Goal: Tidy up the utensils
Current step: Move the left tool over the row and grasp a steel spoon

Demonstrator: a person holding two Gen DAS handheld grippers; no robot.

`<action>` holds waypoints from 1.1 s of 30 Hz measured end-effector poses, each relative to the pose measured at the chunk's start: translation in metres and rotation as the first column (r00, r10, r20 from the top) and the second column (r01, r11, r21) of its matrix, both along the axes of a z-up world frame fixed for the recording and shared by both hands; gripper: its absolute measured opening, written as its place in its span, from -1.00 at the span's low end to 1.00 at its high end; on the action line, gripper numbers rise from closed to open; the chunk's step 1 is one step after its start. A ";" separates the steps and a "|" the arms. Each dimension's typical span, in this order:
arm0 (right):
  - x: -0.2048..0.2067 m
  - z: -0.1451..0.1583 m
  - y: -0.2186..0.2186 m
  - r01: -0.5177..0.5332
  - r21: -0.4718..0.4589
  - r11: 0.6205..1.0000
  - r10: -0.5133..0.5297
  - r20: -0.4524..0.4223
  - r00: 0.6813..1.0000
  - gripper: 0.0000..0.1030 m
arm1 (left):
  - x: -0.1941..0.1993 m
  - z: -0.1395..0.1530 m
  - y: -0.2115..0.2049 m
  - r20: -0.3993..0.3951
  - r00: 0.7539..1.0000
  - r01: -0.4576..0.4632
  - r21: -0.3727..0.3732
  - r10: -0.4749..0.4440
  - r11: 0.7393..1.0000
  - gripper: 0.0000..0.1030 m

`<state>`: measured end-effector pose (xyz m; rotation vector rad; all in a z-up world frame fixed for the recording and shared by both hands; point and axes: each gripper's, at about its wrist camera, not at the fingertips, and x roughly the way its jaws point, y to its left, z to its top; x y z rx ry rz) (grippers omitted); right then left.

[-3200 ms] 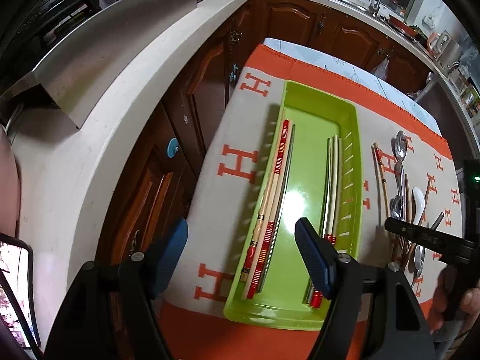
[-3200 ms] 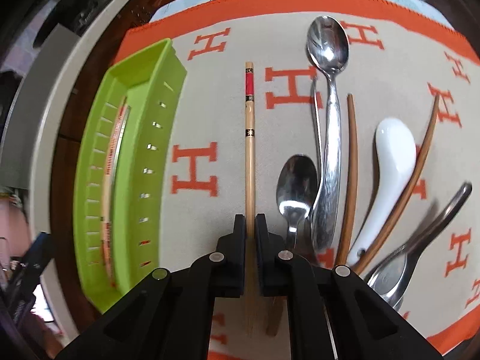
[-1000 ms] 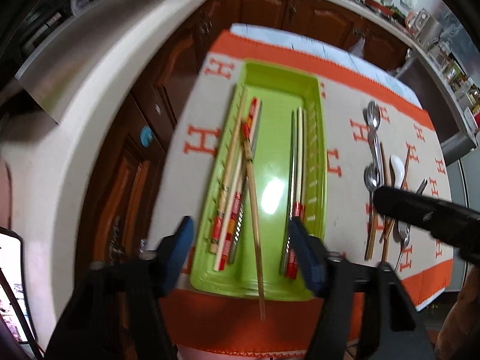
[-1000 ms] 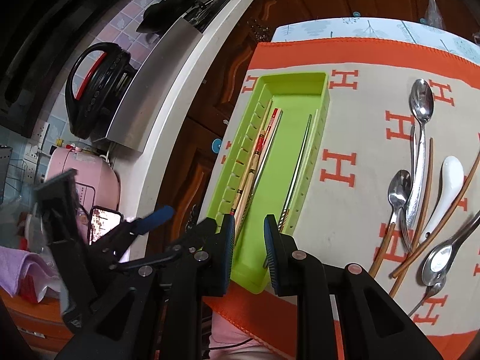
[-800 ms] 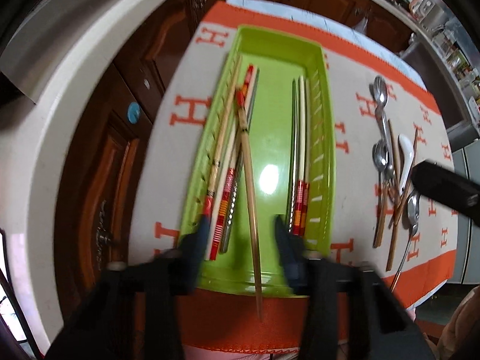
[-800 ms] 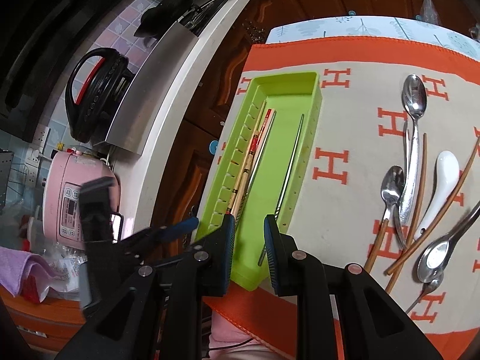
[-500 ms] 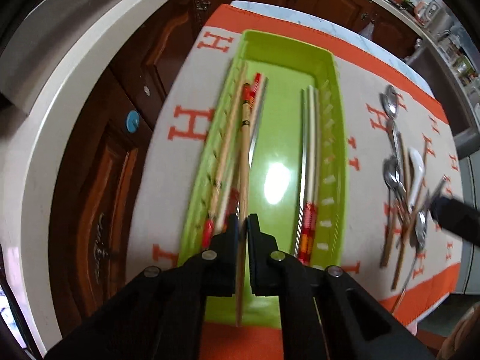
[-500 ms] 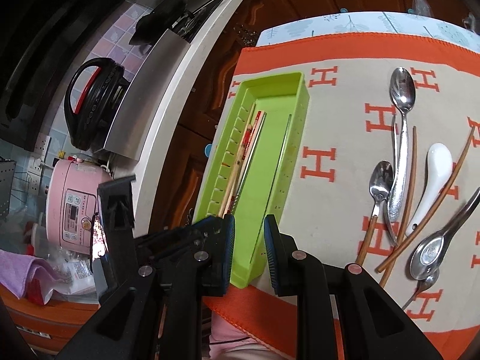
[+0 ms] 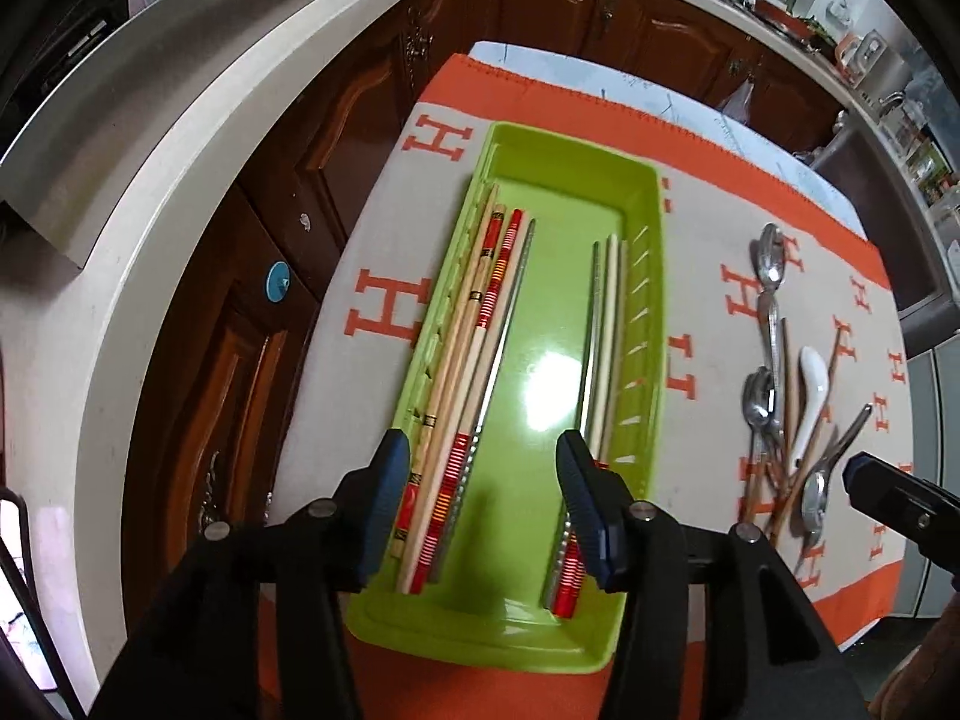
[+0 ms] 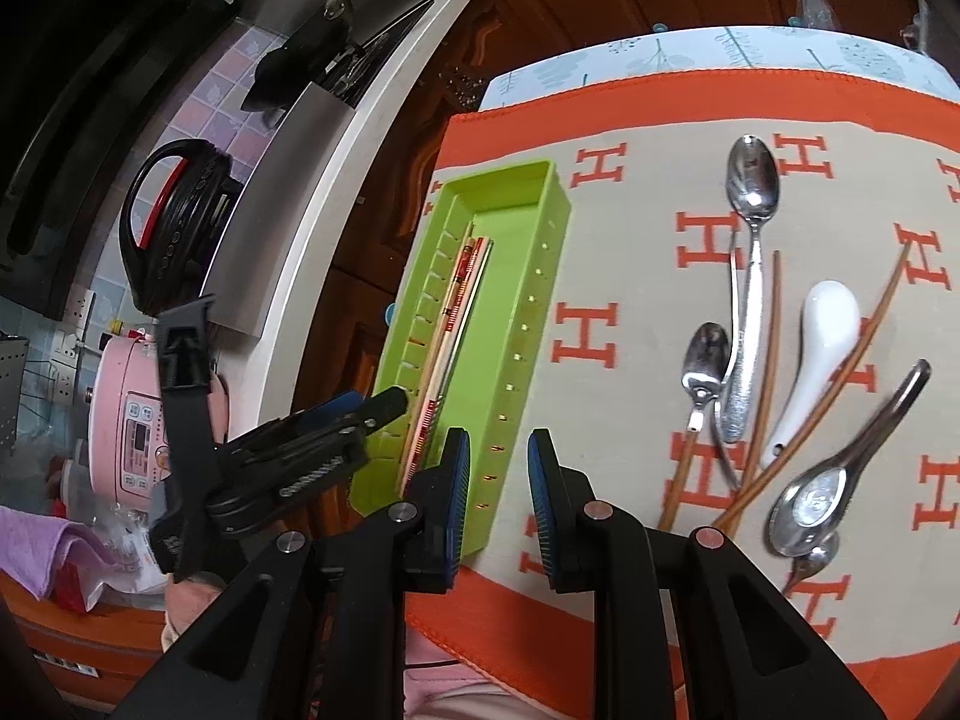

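On the worktop, far left: green tray [image 9: 651, 276] lies lengthwise on the orange-and-beige cloth [image 9: 384, 312], w/ two bundles of chopsticks inside.
Tray, left wall: patterned wood chopsticks [image 9: 474, 354] plus one metal stick, packed side by side, ends roughly flush.
Tray, right wall: pale and metal chopsticks [image 9: 606, 324], red-banded ends toward me.
Left gripper [image 9: 483, 501]: I have it hovering over the tray's near end, jaws spread wide, holding nothing.
Right gripper [image 10: 498, 504]: above the near tray corner and cloth, jaws parted a little, empty.
Right of tray: loose pile well apart from it; big steel spoon [image 10: 750, 276], small spoon [image 10: 705, 360], white ceramic spoon [image 10: 822, 348], dark spoon [image 10: 840, 468], brown chopsticks [image 10: 768, 360] crossing among them.
Step, my guess: fetch next brown chopstick w/ right.
How I'd do it: come in along the stick's axis, pinch a bare stretch away from the spoons, lift clear before swinging left so nothing drags.
Risk: sticks lie under spoon handles; may snag.
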<state>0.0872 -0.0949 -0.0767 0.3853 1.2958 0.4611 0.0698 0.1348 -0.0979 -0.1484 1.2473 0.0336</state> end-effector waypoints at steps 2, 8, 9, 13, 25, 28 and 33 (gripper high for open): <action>-0.002 0.002 -0.007 0.003 -0.009 1.000 -0.003 0.007 1.000 -0.61 | -0.004 0.004 -0.003 0.012 1.000 0.003 0.000 -0.003 1.000 0.07; -0.017 0.016 -0.035 0.027 -0.055 0.998 -0.024 0.052 0.998 -0.61 | -0.015 0.026 -0.022 0.097 0.995 0.023 -0.017 -0.021 1.000 0.36; -0.021 0.019 -0.040 0.034 -0.061 0.998 -0.031 0.063 0.998 -0.61 | -0.016 0.030 -0.026 0.110 0.993 0.033 -0.021 -0.031 0.999 0.36; -0.031 0.027 -0.065 0.074 -0.081 0.994 -0.067 0.090 0.994 -0.61 | -0.018 0.038 -0.050 0.138 0.987 0.089 -0.041 -0.083 0.995 0.37; -0.050 0.005 -0.146 0.238 -0.080 0.968 -0.235 0.053 0.971 -0.56 | -0.015 -0.001 -0.151 0.063 0.951 0.309 -0.083 -0.304 0.948 0.37; -0.053 -0.011 -0.169 0.284 -0.074 0.956 -0.283 0.023 0.959 -0.56 | -0.011 -0.014 -0.171 0.045 0.936 0.352 -0.095 -0.350 0.931 0.34; -0.057 -0.032 -0.193 0.330 -0.061 0.942 -0.331 -0.009 0.944 -0.56 | -0.009 -0.031 -0.193 -0.005 0.918 0.396 -0.084 -0.398 0.915 0.12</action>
